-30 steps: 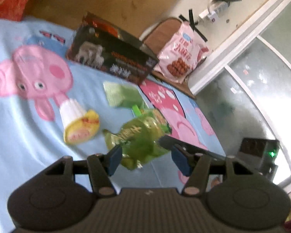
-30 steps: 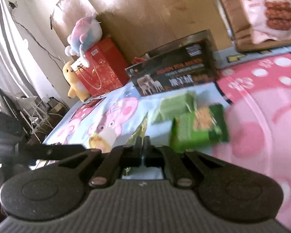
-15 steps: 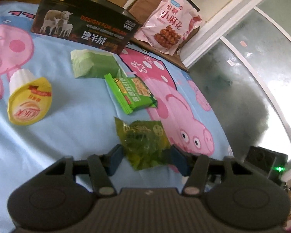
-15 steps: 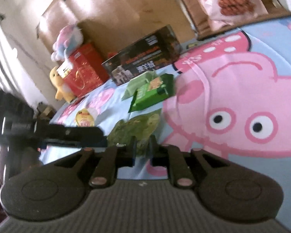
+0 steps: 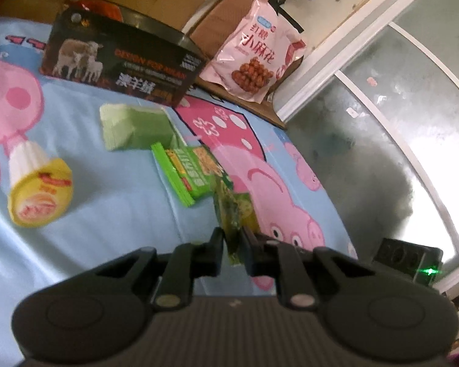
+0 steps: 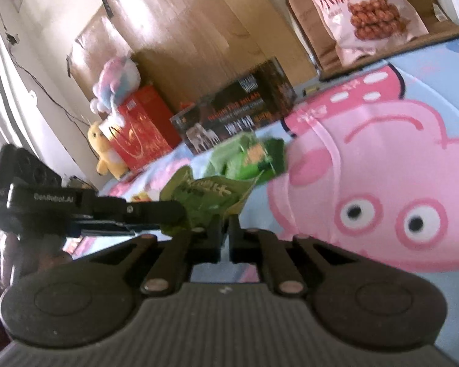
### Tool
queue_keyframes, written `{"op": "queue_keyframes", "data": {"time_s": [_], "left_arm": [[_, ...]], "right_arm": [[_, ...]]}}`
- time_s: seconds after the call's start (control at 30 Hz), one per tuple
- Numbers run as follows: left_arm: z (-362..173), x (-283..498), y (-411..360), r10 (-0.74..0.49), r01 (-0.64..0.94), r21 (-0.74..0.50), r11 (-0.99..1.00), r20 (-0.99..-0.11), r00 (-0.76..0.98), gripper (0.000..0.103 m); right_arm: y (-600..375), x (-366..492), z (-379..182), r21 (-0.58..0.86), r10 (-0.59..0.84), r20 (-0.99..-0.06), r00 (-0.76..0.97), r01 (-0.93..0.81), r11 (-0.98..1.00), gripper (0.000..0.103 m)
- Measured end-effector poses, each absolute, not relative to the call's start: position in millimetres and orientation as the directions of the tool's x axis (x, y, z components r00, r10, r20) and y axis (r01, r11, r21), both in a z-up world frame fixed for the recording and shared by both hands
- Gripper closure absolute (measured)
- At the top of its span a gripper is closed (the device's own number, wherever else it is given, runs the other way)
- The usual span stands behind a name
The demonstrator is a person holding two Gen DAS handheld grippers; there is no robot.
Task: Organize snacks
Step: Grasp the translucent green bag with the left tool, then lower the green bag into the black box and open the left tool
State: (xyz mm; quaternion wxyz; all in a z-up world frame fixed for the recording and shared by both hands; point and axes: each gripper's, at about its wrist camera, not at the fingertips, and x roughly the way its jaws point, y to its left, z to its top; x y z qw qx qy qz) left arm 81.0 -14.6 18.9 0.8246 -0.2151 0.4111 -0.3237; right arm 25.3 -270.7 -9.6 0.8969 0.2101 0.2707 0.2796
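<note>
- Left gripper: jaws closed on the near edge of the olive-green snack packet. They have just been closing, with that packet between them.
- Packet stands on edge in the left wrist view, pinched thin, its far end just beside the bright green wafer pack.
- Right gripper: jaws drawn together with only a narrow slit left. The corner of the same olive-green packet sits at their tips. Whether the pads actually press it I cannot tell; view is blurred there.
- In the right wrist view the left gripper's body comes in from the left side and meets the packet at its left edge.
- Surface: light-blue cartoon-pig sheet; packet is over its near part, close to a large pink pig face.
- Wafer pack lies flat on the sheet. Just behind it, a pale green pouch, their corners touching or overlapping.
- Yellow-lidded cup lies on its side to the left, well apart from the green items.
- Dark box with sheep picture stands at the far edge of the sheet.
- Pink snack bag leans upright on a brown chair behind the box.
- Right wrist view, far left: red gift bag, yellow plush toy beside it, pastel plush on top.
</note>
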Motion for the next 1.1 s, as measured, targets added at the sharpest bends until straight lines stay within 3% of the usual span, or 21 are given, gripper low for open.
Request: {"op": "queue_keyframes", "data": {"time_s": [0.2,0.57,0.8,0.93,1.1], "left_arm": [[14.0,87.7,-2.9,-0.703,0.323,-0.632,0.704,-0.554,0.446,0.090],[49.5,119.3,9.0,-0.697,0.376,-0.594,0.711,-0.519,0.495,0.090],[83.3,175.9,10.6,-0.661,0.402,-0.537,0.742,-0.484,0.573,0.089],[93.6,218.9,14.3,-0.608,0.376,-0.500,0.780,-0.465,0.644,0.088],[79.4,264.3,15.4,-0.468,0.265,-0.417,0.870,-0.526,0.710,0.078]], "right_arm": [[-258.5,40.4,-11.7,0.523,0.627,-0.398,0.670,-0.396,0.755,0.097],[-248.2,71.3,15.1,0.513,0.653,-0.334,0.680,-0.450,0.731,0.097],[-236.0,130.4,49.5,0.416,0.632,-0.284,0.721,-0.501,0.759,0.097],[-218.4,181.9,66.0,0.367,0.610,-0.265,0.747,-0.506,0.780,0.097],[-188.5,229.7,59.4,0.301,0.560,-0.321,0.763,-0.479,0.825,0.093]]}}
